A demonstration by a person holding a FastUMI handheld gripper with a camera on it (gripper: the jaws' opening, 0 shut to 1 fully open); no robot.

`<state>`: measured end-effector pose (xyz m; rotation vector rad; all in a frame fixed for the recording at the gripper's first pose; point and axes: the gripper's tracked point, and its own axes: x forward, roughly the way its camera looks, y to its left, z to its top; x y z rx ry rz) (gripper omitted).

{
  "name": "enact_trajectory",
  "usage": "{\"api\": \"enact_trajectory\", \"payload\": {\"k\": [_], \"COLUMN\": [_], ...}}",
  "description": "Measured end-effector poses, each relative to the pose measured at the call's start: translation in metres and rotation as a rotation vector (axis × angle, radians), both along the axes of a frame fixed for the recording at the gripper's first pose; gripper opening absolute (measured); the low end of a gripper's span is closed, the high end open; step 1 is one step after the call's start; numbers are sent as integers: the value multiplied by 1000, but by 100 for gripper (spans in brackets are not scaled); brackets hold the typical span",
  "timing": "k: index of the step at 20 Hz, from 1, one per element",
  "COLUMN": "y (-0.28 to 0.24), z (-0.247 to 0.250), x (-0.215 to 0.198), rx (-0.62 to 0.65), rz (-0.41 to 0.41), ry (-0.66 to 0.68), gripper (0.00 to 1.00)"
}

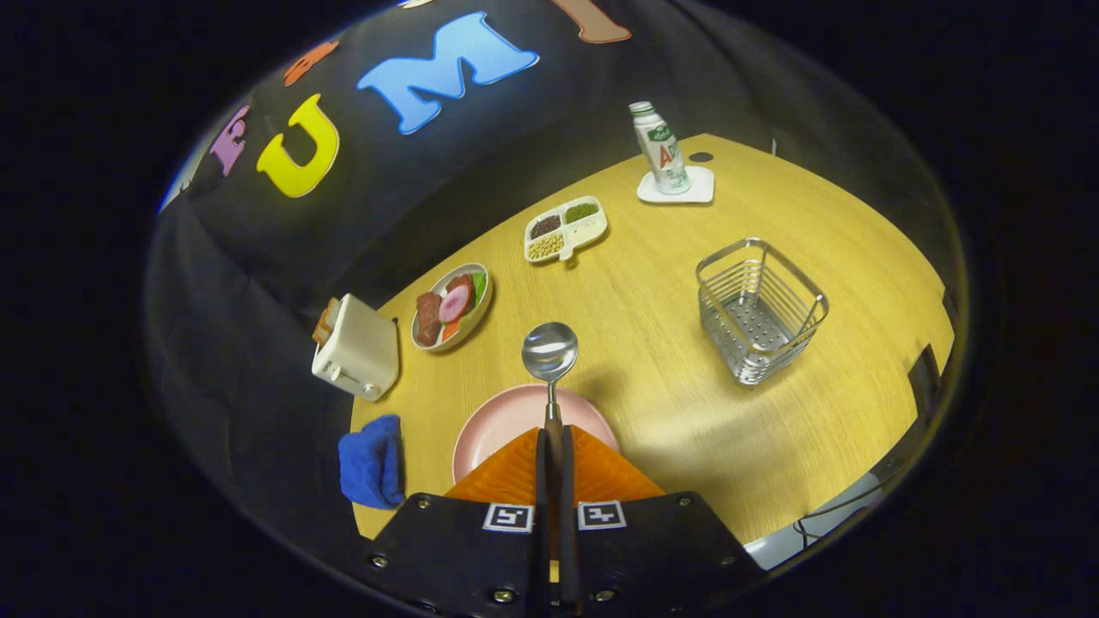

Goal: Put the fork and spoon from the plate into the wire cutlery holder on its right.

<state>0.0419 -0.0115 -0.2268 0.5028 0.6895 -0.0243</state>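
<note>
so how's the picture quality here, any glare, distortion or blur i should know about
Gripper view: strong fisheye bending, so the table edge curves; a bright light patch lies on the wood ahead of the fingers, between plate and wire holder; the spoon bowl, held by the shut gripper, carries a shiny reflection; the holder casts a soft shadow; the nearby fingers look slightly soft, distant things stay sharp.
</note>
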Motion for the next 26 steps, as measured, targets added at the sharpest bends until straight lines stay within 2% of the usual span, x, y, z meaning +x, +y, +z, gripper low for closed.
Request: {"api": "enact_trajectory", "payload": {"k": [5, 9, 13, 19, 26], "y": [-75, -114, -128, -132, -141], "z": [17, 5, -9, -16, 9], "x": [-10, -23, -30, -27, -14], "rx": [-4, -11, -18, -26, -43], "rz": [-163, -233, -241, -210, -209], "ry": [-20, 29, 88, 168, 97], "gripper": [5, 5, 5, 5, 15]}}
